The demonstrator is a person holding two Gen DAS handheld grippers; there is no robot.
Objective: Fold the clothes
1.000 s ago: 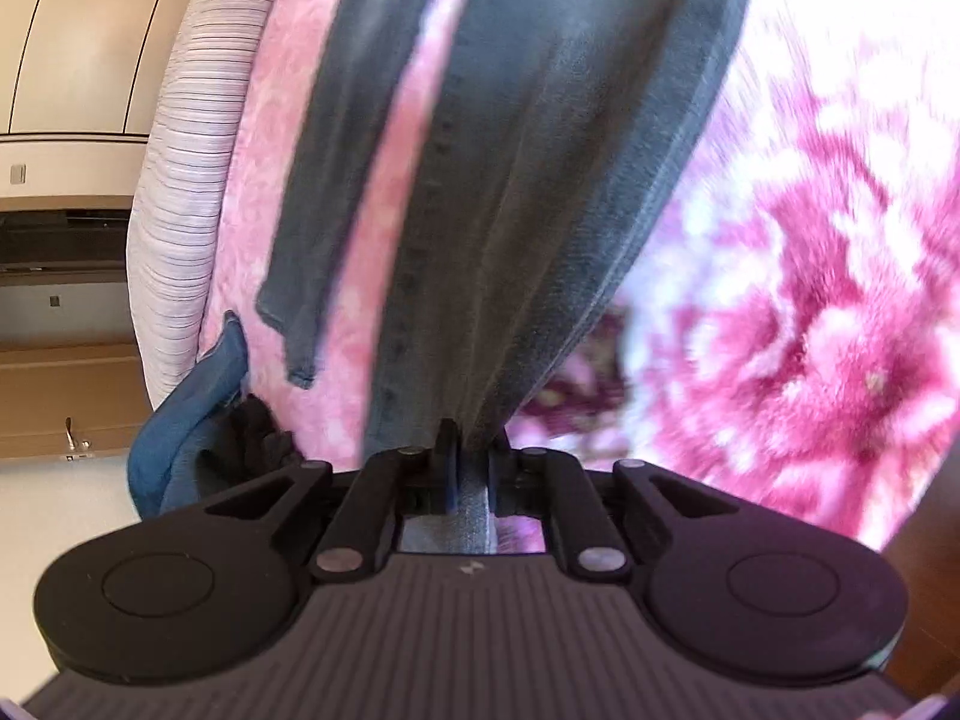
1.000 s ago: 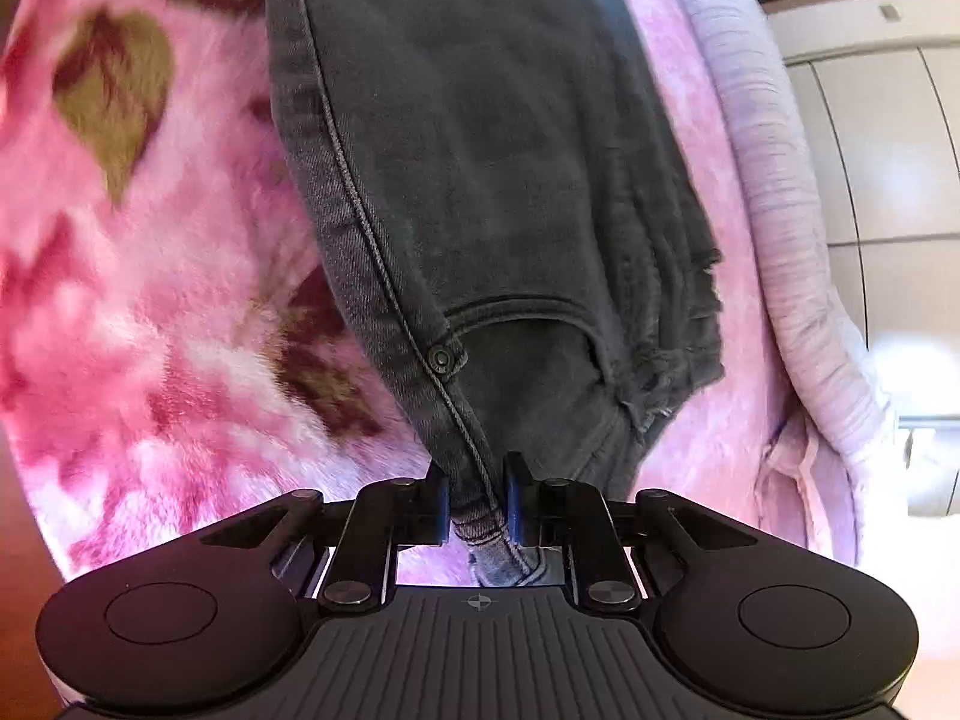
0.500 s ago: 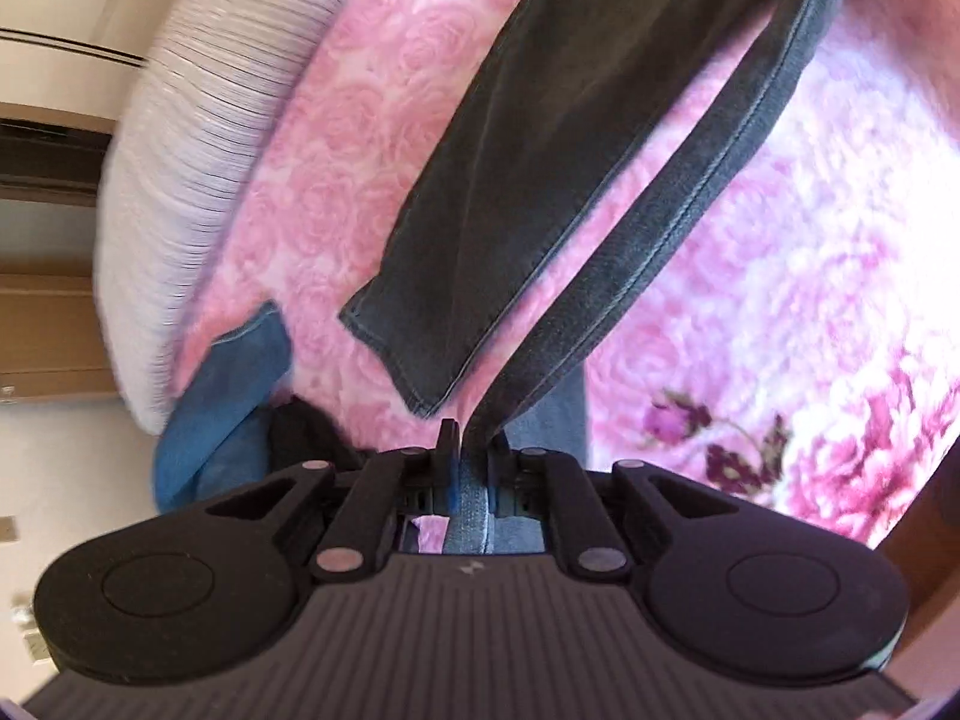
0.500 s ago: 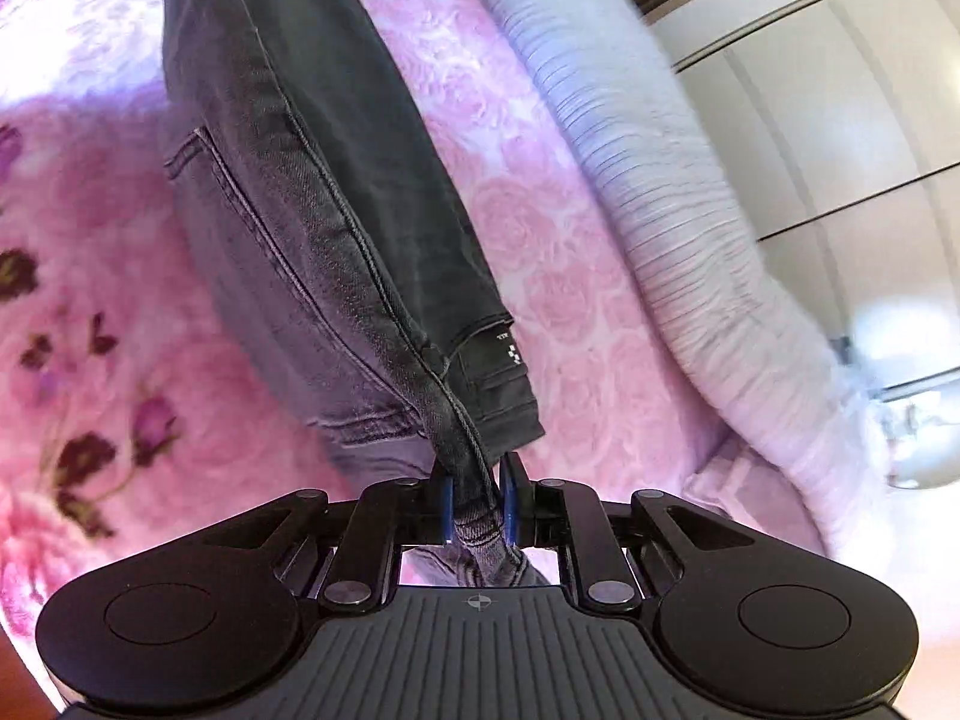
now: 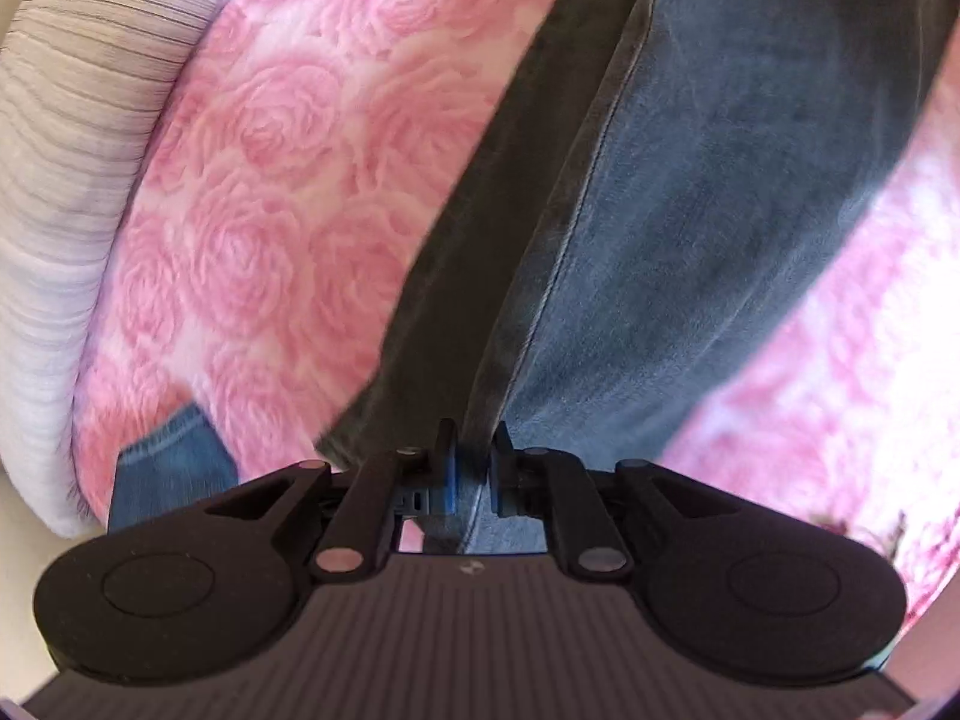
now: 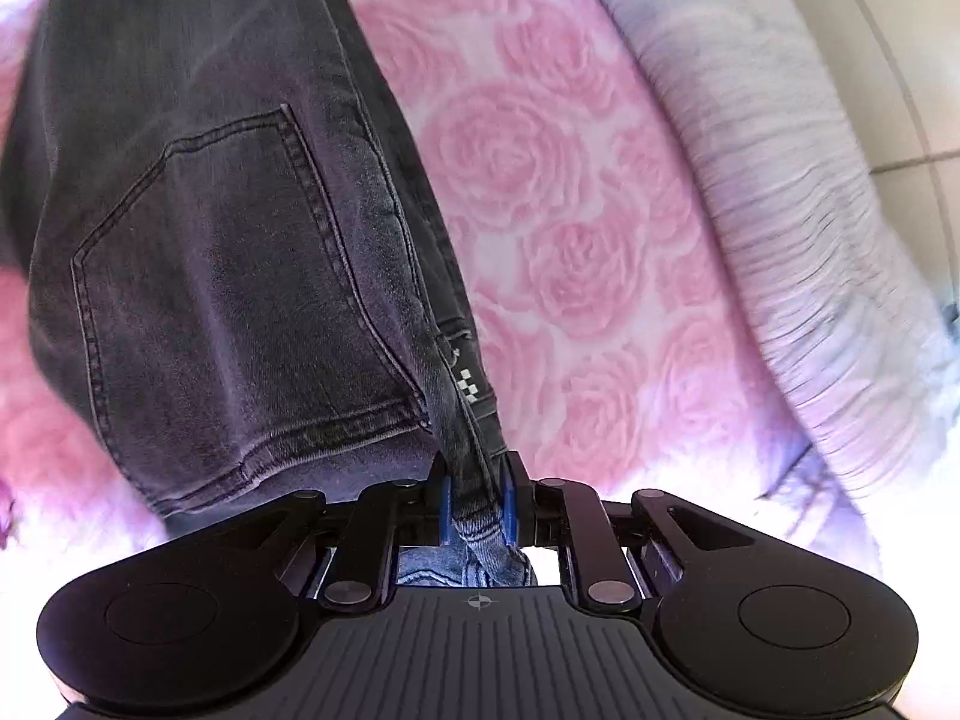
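Left claw (image 5: 471, 459) clenched on a folded edge of the dark jeans (image 5: 690, 192). Right claw (image 6: 475, 495) clenched on the waistband near a back pocket (image 6: 240, 276). Jeans hanging from both over the pink rose blanket (image 5: 270, 192); blue denim (image 5: 171, 468) beside a striped cover (image 6: 798, 240).

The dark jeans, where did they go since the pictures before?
The dark jeans were carried across the pink rose blanket toward its striped edge; the back pocket now faces the right camera. The left gripper and right gripper stayed clamped on them throughout.
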